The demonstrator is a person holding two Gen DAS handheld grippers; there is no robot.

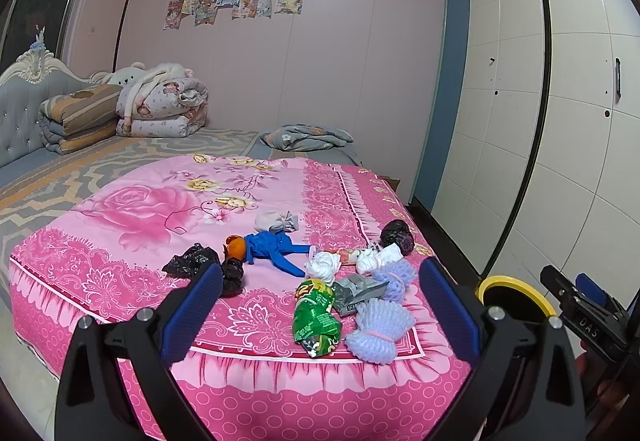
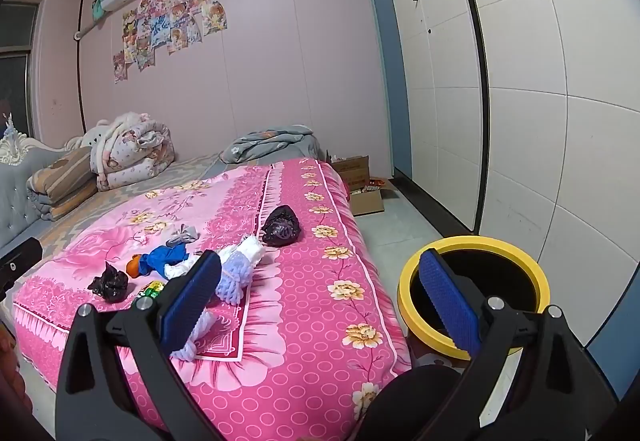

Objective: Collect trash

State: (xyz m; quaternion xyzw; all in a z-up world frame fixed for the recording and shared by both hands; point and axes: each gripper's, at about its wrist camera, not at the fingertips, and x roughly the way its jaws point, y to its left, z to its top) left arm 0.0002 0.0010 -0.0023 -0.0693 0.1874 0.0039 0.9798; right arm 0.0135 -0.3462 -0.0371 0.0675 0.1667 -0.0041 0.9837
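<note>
Several pieces of trash lie on the pink flowered bedspread (image 1: 132, 225): a green snack bag (image 1: 316, 317), lilac foam nets (image 1: 380, 329), a grey wrapper (image 1: 356, 291), white wads (image 1: 324, 267), a blue bag (image 1: 276, 247), an orange piece (image 1: 236, 247) and black bags (image 1: 192, 259). My left gripper (image 1: 320, 305) hovers open in front of the pile, holding nothing. My right gripper (image 2: 320, 293) is open and empty over the bed's right edge, its right finger in front of the yellow-rimmed black bin (image 2: 474, 293). A black bag (image 2: 282, 227) sits near that edge.
Folded quilts (image 1: 160, 109) and a grey pillow (image 1: 308, 137) lie at the far end of the bed. White wardrobe doors (image 2: 520, 101) line the right side. Cardboard boxes (image 2: 360, 181) stand on the floor beyond the bin (image 1: 516, 297).
</note>
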